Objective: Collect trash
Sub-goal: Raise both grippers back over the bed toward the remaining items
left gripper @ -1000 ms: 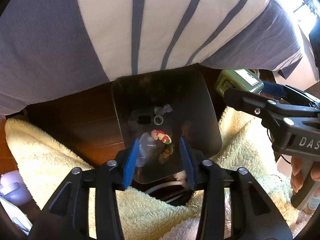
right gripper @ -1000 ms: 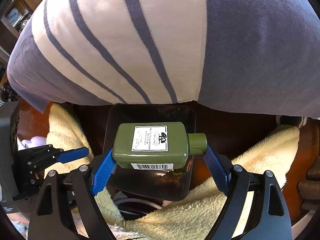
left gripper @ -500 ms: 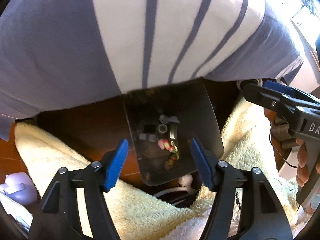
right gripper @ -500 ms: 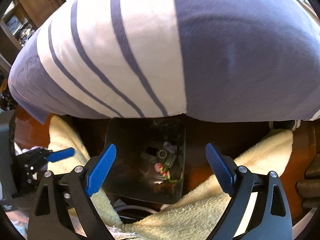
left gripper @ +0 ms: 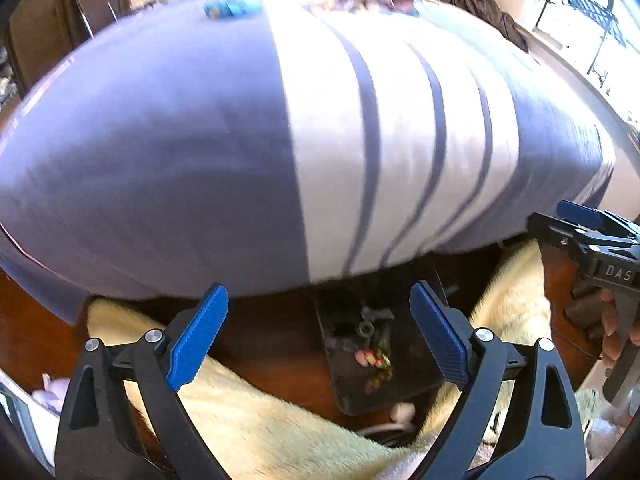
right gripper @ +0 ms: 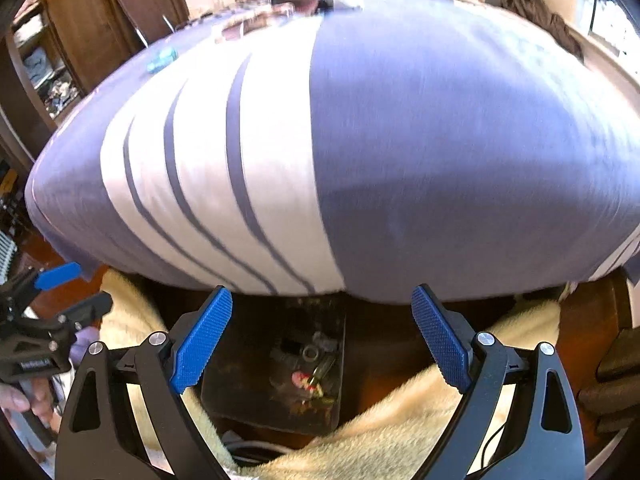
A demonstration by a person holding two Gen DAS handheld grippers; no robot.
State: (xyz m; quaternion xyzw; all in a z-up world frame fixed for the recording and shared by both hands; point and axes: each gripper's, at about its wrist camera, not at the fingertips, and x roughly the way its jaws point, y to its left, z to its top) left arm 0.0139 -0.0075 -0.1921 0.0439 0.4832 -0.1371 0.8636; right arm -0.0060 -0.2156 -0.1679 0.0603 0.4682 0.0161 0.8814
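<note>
Black bin [right gripper: 276, 364], below and ahead of both claws, now holding the dropped scraps [right gripper: 308, 384]; left gripper [left gripper: 316, 340], just opened, and right gripper [right gripper: 322, 340] both spread, empty, freed for further trash.

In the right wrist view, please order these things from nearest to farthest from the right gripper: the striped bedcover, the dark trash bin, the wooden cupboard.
1. dark trash bin: just below and between the open fingers of the right gripper.
2. striped bedcover: directly ahead, behind the bin.
3. wooden cupboard: upper left, beyond the bed.
</note>
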